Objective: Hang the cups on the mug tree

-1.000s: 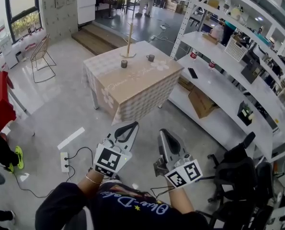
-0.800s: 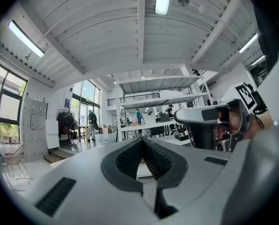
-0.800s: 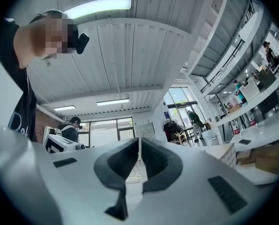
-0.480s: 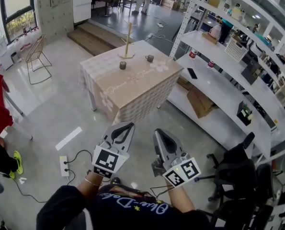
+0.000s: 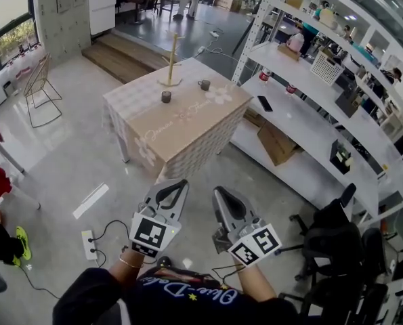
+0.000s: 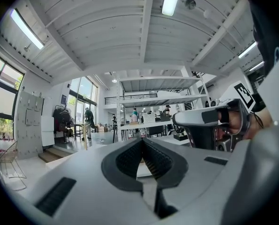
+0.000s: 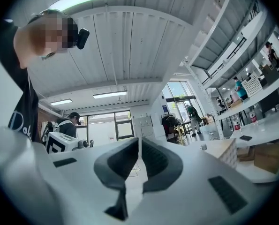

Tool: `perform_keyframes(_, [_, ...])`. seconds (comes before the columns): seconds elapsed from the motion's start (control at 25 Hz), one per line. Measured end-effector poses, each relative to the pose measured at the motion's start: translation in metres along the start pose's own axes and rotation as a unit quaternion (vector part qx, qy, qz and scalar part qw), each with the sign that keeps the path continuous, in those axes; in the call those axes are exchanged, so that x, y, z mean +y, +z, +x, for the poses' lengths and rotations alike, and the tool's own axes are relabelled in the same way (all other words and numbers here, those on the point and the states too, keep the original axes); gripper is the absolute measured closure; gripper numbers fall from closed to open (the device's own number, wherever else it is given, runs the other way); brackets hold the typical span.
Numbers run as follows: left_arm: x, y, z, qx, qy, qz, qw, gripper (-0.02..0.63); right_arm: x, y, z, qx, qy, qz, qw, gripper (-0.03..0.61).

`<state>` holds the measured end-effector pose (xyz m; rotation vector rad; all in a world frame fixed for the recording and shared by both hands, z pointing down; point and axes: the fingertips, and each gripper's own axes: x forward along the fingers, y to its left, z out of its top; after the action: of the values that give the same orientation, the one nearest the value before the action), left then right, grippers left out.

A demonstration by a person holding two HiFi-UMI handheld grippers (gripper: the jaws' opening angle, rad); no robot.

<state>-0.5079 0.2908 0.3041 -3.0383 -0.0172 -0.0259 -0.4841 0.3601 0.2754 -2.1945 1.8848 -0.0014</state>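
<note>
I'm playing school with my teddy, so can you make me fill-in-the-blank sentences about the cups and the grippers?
1. The nearer cup and the farther cup both stand on the ____.
2. The mug tree carries ____ cups.
3. The left gripper and the right gripper have their jaws ____.
Missing words: table; no; shut.

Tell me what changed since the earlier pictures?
The person has walked a little nearer the beige-clothed table, which now sits further left in the head view. Nothing was grabbed or dropped. The two small dark cups stay on the table by the bare wooden mug tree; the left claw and right claw stay shut and empty.
</note>
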Motion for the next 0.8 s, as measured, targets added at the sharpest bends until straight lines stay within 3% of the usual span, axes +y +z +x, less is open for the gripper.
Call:
perform_keyframes(0.2, [0.02, -0.007, 0.001, -0.003, 0.0, -0.011, 0.9999, 0.606, 0.003, -0.009, 0.017, 0.01, 0.0, 0.003, 1.0, 0.529])
perform_keyframes(0.48, [0.041, -0.009, 0.001, -0.006, 0.008, -0.004, 0.9999, 0.606, 0.001, -0.015, 0.045, 0.019, 0.016, -0.001, 1.0, 0.529])
perform_keyframes(0.8, [0.075, -0.014, -0.013, -0.006, 0.038, -0.027, 0.9989, 0.606, 0.014, -0.025, 0.068, 0.024, 0.032, 0.007, 0.999, 0.532])
